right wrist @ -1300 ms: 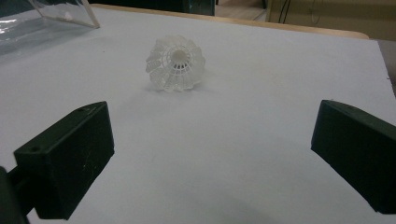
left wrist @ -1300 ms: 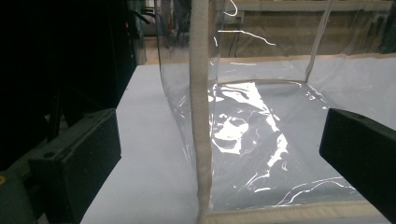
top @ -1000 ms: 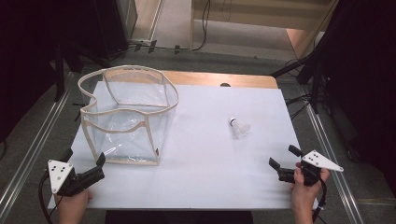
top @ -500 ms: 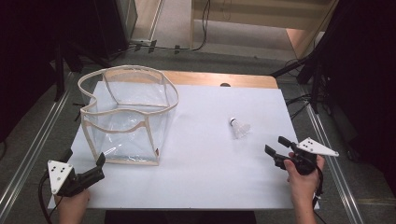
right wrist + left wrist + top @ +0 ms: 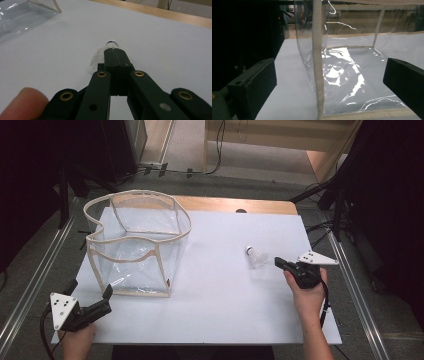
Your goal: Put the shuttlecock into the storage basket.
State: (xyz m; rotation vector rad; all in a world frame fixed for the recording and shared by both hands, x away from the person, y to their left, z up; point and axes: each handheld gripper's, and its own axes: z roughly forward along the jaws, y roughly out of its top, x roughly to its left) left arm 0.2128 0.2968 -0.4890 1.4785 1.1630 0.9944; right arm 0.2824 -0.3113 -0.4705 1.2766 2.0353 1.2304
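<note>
The left gripper point(image 5: 106, 295) sits at the near left of the white table point(image 5: 210, 320), jaws wide apart, facing a corner of the clear bag point(image 5: 135, 245) just ahead. The right gripper point(image 5: 278, 262) has its jaws pressed together, tips just beside the shuttlecock point(image 5: 256, 257) lying right of centre.

My left black two-jaw gripper point(image 5: 106, 296) has thick matte jaw blocks and a grey three-cornered plate point(image 5: 61, 308) with small dark holes. My right black gripper point(image 5: 278, 262) has link arms with brass-coloured rivets, the same grey plate point(image 5: 316, 258), and a thin black cable point(image 5: 326, 305). My forearms are bare.
</note>
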